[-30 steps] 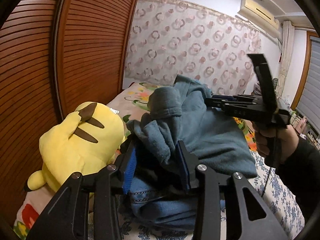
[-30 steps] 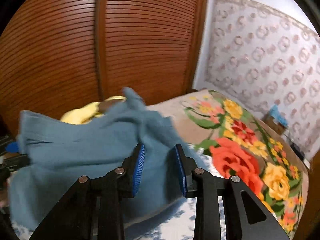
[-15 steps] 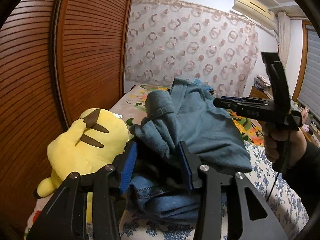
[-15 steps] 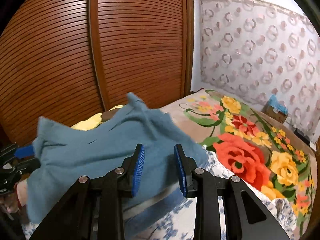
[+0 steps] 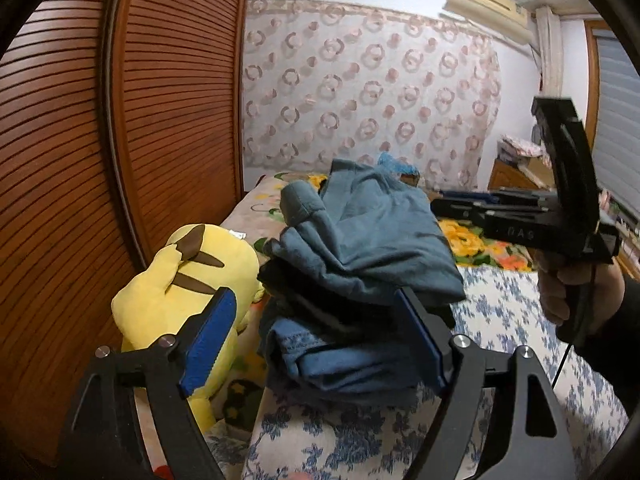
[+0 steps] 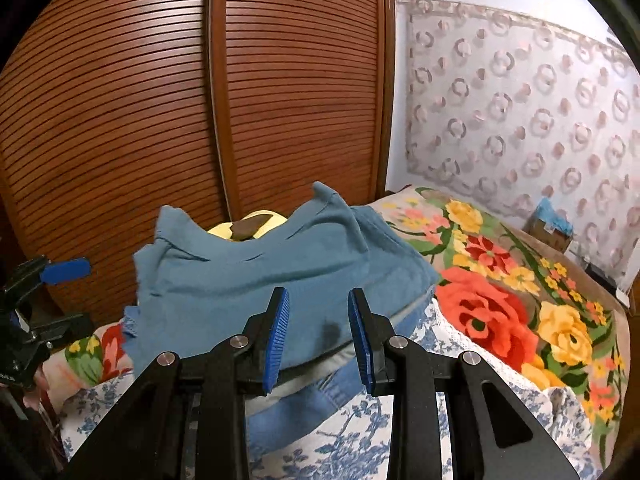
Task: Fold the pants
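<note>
The blue-grey pants (image 5: 360, 264) lie in a bunched, folded heap on the bed, on top of folded blue jeans (image 5: 340, 364). They also show in the right wrist view (image 6: 260, 268). My left gripper (image 5: 316, 344) is open, its blue pads wide apart on either side of the heap's near end, holding nothing. My right gripper (image 6: 318, 336) is open and empty, just short of the pants' near edge. The right gripper also shows in the left wrist view (image 5: 520, 216), held in a hand above the bed.
A yellow plush toy (image 5: 184, 280) lies left of the heap against the slatted wooden wardrobe doors (image 5: 160, 120). The bed has a flowered blanket (image 6: 512, 300) and a blue-print sheet (image 5: 500, 312). A curtained wall stands behind.
My left gripper has opened wide and let go of the pants, and pulled back a little. The pants have dropped into a lower heap. My right gripper stays open and has drawn slightly back.
</note>
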